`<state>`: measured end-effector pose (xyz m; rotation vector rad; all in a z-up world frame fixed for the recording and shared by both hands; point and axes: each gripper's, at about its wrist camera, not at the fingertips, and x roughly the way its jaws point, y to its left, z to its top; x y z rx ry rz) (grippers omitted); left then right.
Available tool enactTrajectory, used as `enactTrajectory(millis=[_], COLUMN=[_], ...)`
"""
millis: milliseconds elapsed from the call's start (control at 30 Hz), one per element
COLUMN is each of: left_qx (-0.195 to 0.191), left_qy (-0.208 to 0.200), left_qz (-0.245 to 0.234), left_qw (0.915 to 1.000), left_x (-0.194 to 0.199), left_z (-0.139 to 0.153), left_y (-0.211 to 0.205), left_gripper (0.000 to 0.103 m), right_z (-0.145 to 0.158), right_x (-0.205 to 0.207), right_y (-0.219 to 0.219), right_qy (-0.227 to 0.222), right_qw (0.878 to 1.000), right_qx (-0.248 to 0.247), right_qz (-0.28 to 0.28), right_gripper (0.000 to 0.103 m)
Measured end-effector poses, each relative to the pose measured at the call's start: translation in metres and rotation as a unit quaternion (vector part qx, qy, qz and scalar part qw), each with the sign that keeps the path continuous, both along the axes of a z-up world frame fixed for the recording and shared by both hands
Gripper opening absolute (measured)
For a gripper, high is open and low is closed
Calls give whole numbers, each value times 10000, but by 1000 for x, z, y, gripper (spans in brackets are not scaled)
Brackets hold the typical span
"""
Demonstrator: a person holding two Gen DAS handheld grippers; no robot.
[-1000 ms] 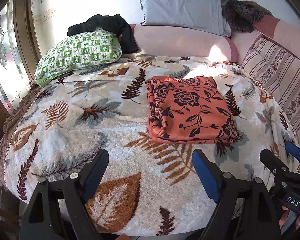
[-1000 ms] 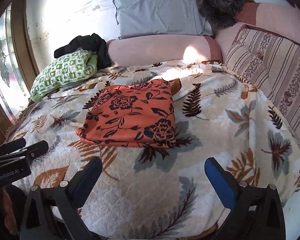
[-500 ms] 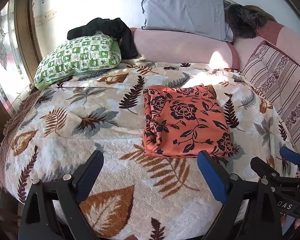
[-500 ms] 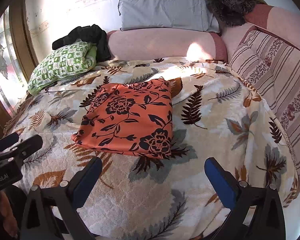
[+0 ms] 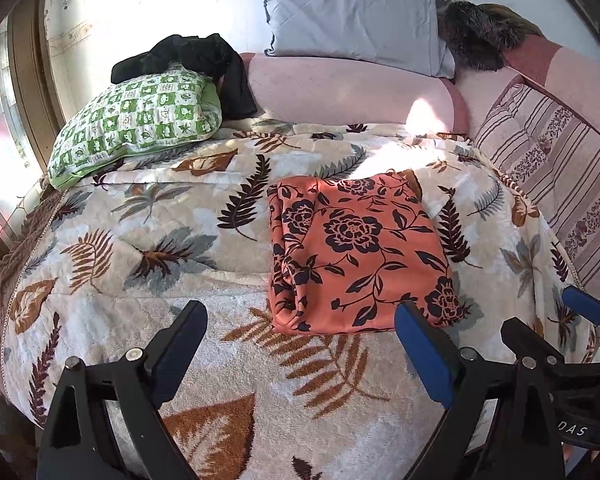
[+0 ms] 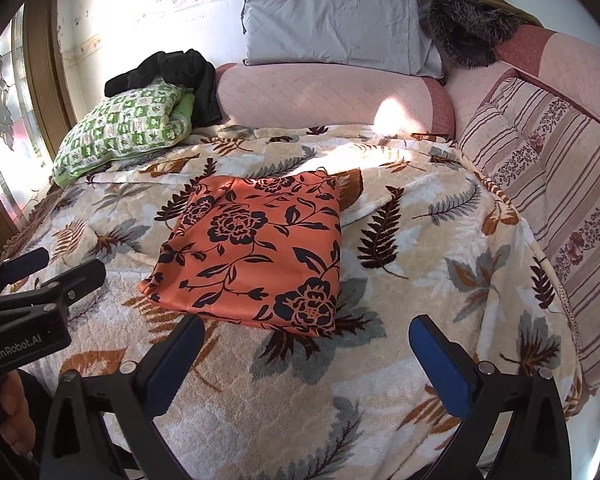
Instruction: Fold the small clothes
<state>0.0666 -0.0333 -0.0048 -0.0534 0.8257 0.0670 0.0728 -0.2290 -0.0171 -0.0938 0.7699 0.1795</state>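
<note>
The orange floral garment [image 5: 358, 254] lies folded in a flat rectangle on the leaf-patterned blanket [image 5: 148, 248] of the bed, clear of both my tools — I judge the folding of this piece complete and the step in hand a release and stand-off. My left tool [image 5: 300, 344] has its jaws spread wide with nothing between them; my right tool [image 6: 306, 354] likewise gapes empty. Both point down at a slant toward the near edge of the garment, short of touching it. Next move, in my judgement: take up another piece — the black clothing [image 5: 196, 60] heaped on the green pillow [image 5: 140, 120] is a candidate.
</note>
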Motion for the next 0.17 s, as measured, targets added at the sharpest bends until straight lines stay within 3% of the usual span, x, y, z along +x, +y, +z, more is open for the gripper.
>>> enactTrajectory(millis=[167], left_qx=[-109], left_qy=[-25], left_qz=[-67], left_qw=[9999], left_x=[6], left_z=[2], left_y=[0], left_gripper=[95], right_z=[1], right_x=[3], right_y=[3], right_qy=[-3], right_qw=[10000], right_qx=[-49], right_qz=[-24], right_gripper=[103])
